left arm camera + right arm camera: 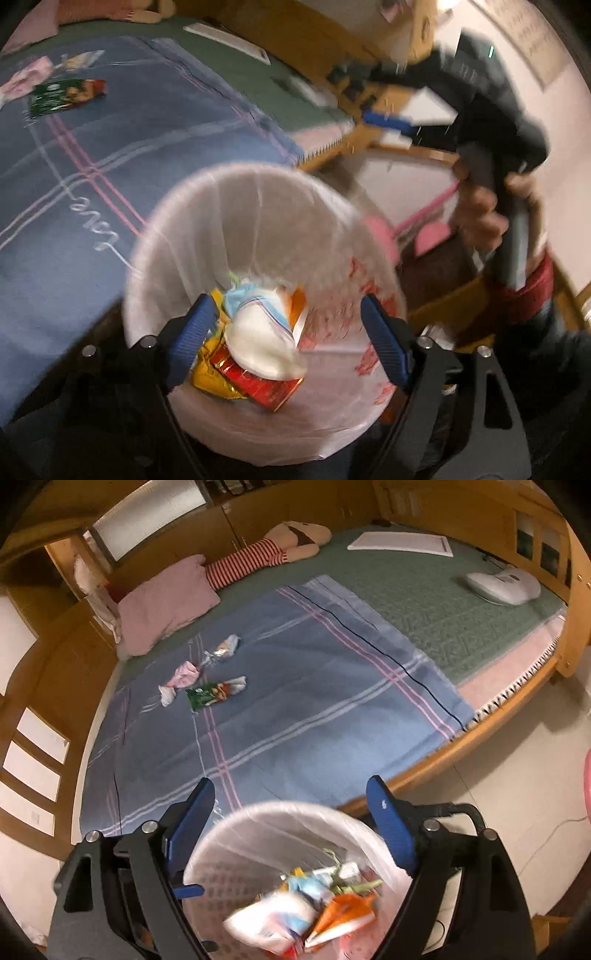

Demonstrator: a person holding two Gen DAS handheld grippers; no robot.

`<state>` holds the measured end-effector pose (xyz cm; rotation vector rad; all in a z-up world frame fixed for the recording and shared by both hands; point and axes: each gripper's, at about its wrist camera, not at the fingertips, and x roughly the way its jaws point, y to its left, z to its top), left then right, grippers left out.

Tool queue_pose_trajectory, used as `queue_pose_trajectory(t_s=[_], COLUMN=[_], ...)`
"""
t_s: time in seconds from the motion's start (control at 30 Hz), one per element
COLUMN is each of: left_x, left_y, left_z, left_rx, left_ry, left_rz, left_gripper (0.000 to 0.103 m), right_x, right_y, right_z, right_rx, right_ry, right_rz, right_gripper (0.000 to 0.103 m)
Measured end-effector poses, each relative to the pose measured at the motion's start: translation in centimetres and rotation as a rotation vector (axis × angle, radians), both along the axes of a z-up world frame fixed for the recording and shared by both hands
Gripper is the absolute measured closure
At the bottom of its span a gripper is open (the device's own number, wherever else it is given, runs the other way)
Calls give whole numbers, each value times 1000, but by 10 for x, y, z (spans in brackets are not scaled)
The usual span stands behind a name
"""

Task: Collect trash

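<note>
In lined bin: wrappers, white wad; both grippers wide apart, empty

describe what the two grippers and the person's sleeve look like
Both the left gripper and right gripper have black linkage frames with silver pivot bolts and ribbed blue fingers. The right one's finger bears a small white mark. The sleeve is red.
</note>
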<state>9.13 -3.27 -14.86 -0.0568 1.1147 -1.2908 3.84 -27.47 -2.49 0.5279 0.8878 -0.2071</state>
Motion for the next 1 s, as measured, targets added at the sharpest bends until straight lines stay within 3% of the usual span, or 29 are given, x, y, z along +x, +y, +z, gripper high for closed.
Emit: queue_pose_trajectory(t_s=[0.1,0.2,0.3,0.37,0.43,0.47,0.53,0.7,0.83,0.9,0.97,1.0], left_x=[34,88,134,152,165,172,181,189,196,201,202,203], left_y=[32,77,121,154,181,194,218,247,256,259,259,261], left_z=[22,43,50,40,21,9,-2,-3,-9,-9,-12,-14], left_rx=[-29,-6,86,145,210,291,378,401,430,435,436,434], left_ry=[-26,-26,-82,-125,-108,-84,-41,-10,29,50,74,84], left_rz=[132,353,595,749,862,920,1008,1103,1122,1123,1129,1133], left_gripper=[15,14,12,12,12,12,12,9,9,9,9,9], right_x=[27,76,150,187,248,265,321,413,448,450,447,442], right_y=[8,29,62,77,103,111,134,178,187,190,195,201], right_z=[-3,-6,-13,-20,-31,-33,-49,-90,-120,-129,-137,-139], right_rx=[17,3,-9,0,-14,-27,-102,-317,-319,-286,-212,-195], right_ry=[-7,-22,-45,-43,-35,-34,-12,121,190,215,249,259], right_rz=[45,111,187,216,259,266,257,180,177,214,293,332], right_gripper=[19,19,19,19,19,19,19,19,19,30,77,79])
